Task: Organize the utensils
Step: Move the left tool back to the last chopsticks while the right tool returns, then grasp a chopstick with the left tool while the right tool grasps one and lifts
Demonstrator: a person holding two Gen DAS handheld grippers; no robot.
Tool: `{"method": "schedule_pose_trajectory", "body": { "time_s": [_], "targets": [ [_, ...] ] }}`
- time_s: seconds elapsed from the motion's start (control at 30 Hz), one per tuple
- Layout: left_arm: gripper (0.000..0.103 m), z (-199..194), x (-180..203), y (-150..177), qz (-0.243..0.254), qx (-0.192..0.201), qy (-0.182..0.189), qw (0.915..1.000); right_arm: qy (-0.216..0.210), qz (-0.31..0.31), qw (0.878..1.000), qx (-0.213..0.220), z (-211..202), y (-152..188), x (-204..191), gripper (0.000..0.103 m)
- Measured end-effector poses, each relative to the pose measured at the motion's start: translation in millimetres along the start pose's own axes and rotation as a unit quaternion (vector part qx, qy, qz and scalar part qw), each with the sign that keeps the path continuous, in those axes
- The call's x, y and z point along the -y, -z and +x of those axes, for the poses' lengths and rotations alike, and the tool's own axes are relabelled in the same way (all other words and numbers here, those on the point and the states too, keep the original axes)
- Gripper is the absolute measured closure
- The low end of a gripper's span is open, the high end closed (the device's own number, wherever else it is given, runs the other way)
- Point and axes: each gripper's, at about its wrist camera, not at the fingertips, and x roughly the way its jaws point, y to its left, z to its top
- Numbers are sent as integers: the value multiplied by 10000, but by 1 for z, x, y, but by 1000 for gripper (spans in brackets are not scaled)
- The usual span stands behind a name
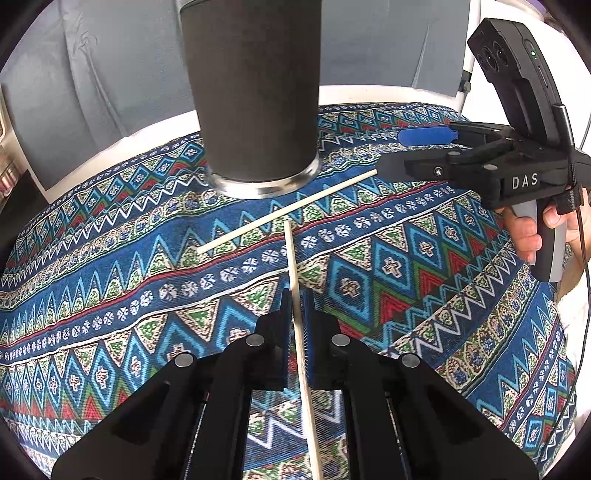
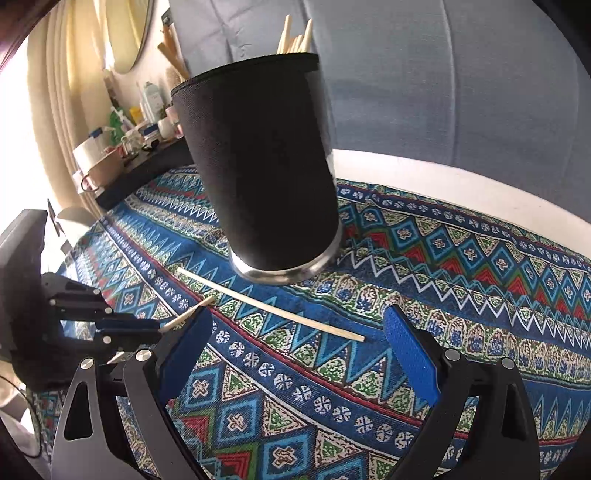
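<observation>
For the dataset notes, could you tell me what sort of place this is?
Probably a lived-in bedroom or living room: a patterned cloth covers the table, a padded grey backrest stands behind it, and a shelf holds bottles and jars.

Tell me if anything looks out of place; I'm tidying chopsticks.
One chopstick lies loose on the patterned cloth beside the black holder, where others stand. The left gripper holds another chopstick.

A home: patterned tablecloth [image 2: 461, 266], round mirror [image 2: 129, 33], curtain [image 2: 62, 92] and cluttered toiletry shelf [image 2: 122, 144].

Loose chopstick [image 2: 271, 305] on patterned cloth [image 2: 461, 295] between spread right claw [image 2: 308, 354] fingers
</observation>
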Motion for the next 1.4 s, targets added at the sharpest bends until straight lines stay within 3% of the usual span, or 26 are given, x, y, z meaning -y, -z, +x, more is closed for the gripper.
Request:
{"method": "schedule_pose_trajectory", "body": {
  "time_s": [0.37,0.5,0.73,0.8,0.87,0.93,0.97,1.17,1.4],
  "targets": [
    [97,-9,-65,10,-540,-54,-166,9984,-154,-889,9929,-777,44,-16,-33,14],
    [96,-9,-77,9,-572,-37,-132,9983,-24,-1106,9883,-1049,65,-16,-41,12],
    [96,-16,-79,11,-564,9,-105,9984,71,-1082,9889,-1021,74,-20,-43,15],
    [96,-16,-77,10,-545,32,-126,9984,-24,-1244,9868,-1037,71,-20,-50,35],
    [96,-17,-76,12,-557,31,-139,9983,-19,-1453,9840,-1030,68,-20,-62,73],
    [96,-13,-76,11,-556,6,-146,9983,90,-1655,9806,-1046,63,-14,-73,92],
    [96,-12,-76,10,-563,-3,-145,9983,159,-1722,9790,-1078,60,-10,-78,96],
    [97,-14,-72,10,-575,46,-182,9982,328,-1578,9793,-1222,32,14,-74,98],
    [98,-18,-82,15,-888,-126,35,9960,107,-1119,9890,-957,-15,45,-57,99]
  ]
}}
